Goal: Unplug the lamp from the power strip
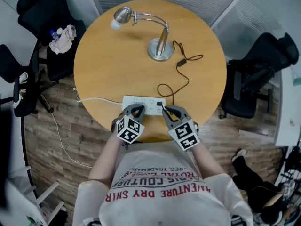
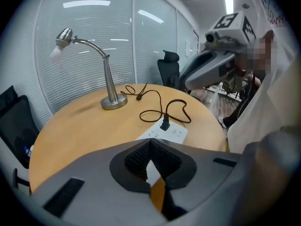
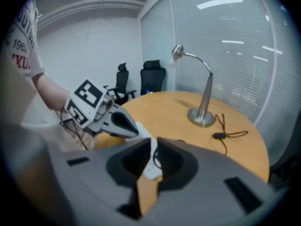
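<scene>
Plug, black, sits in a socket at the right end of the white power strip, which lies near the edge of the round wooden tabletop closest to the person. Any marking on the strip is too small to read. From the plug a black cord loops across the wood, passes an inline switch and reaches the round base of the silver lamp, which stands upright toward the far side with its neck bent to the left. The strip's own white cable runs left and drops over the edge to the wooden floor.

Both tools point down at the strip. The right gripper is just beside the plug, its jaws closed with nothing between them; contact with the plug cannot be judged. The left gripper is over the strip's left half, its jaws also together and empty. Each carries a cube of black-and-white square markers.

The person's white shirt bears red and black print, seen upside down, with "REG. TRADEMARK" and "DRY SHIR" legible. Black office chairs stand around the tabletop.
</scene>
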The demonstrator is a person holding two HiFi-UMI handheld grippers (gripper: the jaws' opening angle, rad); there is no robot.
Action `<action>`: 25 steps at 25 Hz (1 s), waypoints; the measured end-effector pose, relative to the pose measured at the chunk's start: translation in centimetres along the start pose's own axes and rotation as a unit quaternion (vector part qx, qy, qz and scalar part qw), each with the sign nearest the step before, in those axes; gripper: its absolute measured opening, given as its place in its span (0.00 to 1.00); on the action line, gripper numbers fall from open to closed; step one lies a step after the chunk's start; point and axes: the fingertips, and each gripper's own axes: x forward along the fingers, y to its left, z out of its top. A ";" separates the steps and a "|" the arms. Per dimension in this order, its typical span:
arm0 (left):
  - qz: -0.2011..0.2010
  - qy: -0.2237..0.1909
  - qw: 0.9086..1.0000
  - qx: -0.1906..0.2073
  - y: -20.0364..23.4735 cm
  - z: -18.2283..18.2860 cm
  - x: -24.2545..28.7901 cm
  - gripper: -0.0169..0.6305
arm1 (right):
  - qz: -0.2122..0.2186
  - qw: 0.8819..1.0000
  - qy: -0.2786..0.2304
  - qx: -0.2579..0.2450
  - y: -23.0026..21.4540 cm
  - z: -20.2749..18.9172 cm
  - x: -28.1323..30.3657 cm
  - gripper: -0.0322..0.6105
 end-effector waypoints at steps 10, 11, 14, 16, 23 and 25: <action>-0.031 0.052 0.998 0.024 -0.4 -1.8 4.2 0.07 | 0.042 0.986 0.123 -0.102 -0.5 -3.6 4.2 0.29; -0.035 0.043 0.998 0.008 -0.3 -1.8 4.1 0.07 | 0.046 0.983 0.137 -0.116 -0.5 -3.8 4.6 0.29; -0.046 0.023 0.999 -0.015 -0.3 -1.7 4.0 0.07 | 0.053 0.968 0.176 -0.169 -0.8 -4.8 5.7 0.29; -0.048 0.022 0.999 -0.012 -0.4 -1.7 4.1 0.07 | 0.054 0.957 0.197 -0.205 -0.9 -5.5 6.5 0.29; -0.054 0.024 0.998 -0.016 -0.4 -1.7 3.9 0.07 | 0.069 0.936 0.253 -0.236 -1.2 -7.1 8.3 0.22; -0.057 0.027 0.998 -0.020 -0.4 -1.7 3.9 0.07 | 0.080 0.929 0.270 -0.241 -1.4 -7.7 8.7 0.20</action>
